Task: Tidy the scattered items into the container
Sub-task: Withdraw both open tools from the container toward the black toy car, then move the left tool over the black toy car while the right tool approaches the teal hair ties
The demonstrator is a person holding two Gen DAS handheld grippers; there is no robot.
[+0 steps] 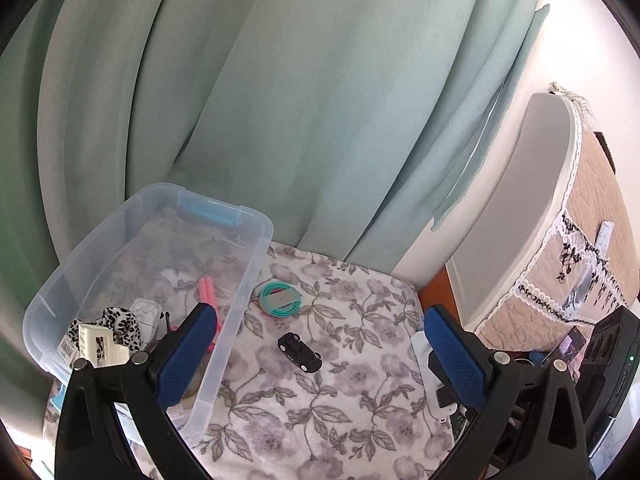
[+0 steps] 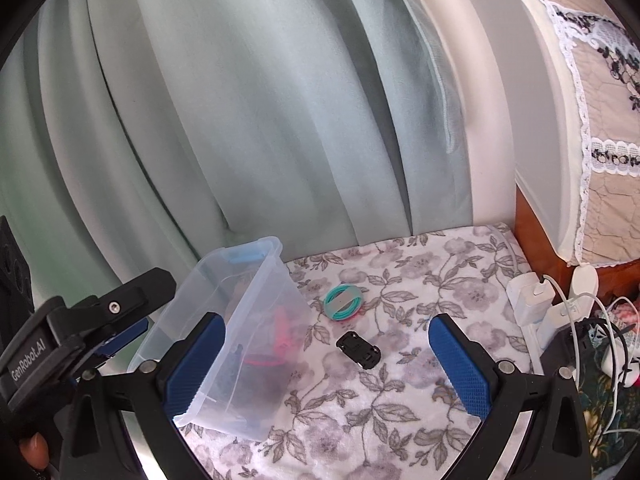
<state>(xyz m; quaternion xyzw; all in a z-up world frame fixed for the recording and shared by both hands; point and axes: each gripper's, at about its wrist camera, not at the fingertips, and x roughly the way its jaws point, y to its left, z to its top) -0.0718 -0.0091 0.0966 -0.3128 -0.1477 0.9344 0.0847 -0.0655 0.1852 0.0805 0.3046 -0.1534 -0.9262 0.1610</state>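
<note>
A clear plastic bin (image 1: 248,272) (image 2: 276,280) stands at the left on a floral blanket (image 1: 344,400) (image 2: 400,392). It holds pink items (image 1: 208,288), a leopard-print scrunchie (image 1: 120,322) and a white clip (image 1: 98,344). A small black toy car (image 1: 299,351) (image 2: 358,349) and a teal coiled cable (image 1: 280,299) (image 2: 344,297) lie on the blanket right of the bin. My left gripper (image 1: 320,344) is open and empty above the car. My right gripper (image 2: 328,352) is open and empty, the car between its fingers. The left gripper's body (image 2: 80,320) shows at left.
Green curtains (image 1: 280,100) hang behind. A white appliance with a lace-trimmed cover (image 1: 560,220) stands at the right. White chargers and cables (image 2: 560,304) lie at the blanket's right edge. A phone (image 1: 572,344) lies near the right.
</note>
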